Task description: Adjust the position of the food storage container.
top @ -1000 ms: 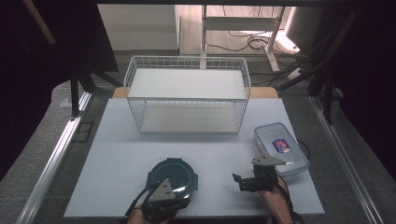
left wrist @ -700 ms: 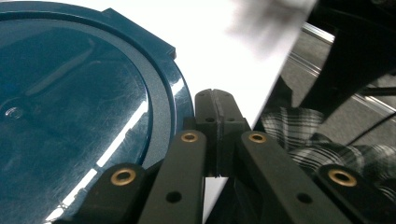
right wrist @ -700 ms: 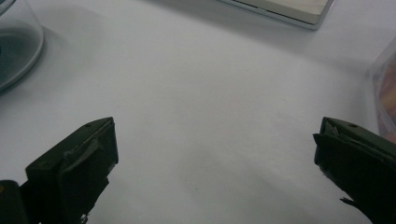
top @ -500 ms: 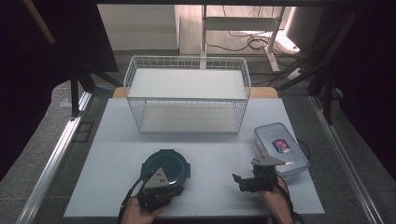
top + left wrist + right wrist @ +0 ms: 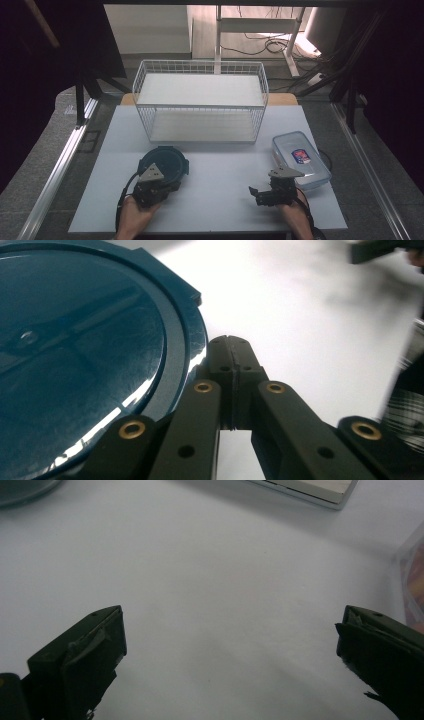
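Dark teal round lid [image 5: 164, 163], lower left of frame: likely light, stiff, slick; best pinched at rim. Left claw [image 5: 231, 347] closed beside it, gripping nothing; right claw [image 5: 230, 645] open.

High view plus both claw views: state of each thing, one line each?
Round dark lid: flat on the table, left claw at its rim.
Left claw: shut, nothing between its jaws, beside the lid's edge.
Right claw: open, empty, over bare table.
Clear box: lid on, flat on the table, untouched.
Wire basket: upright, empty.
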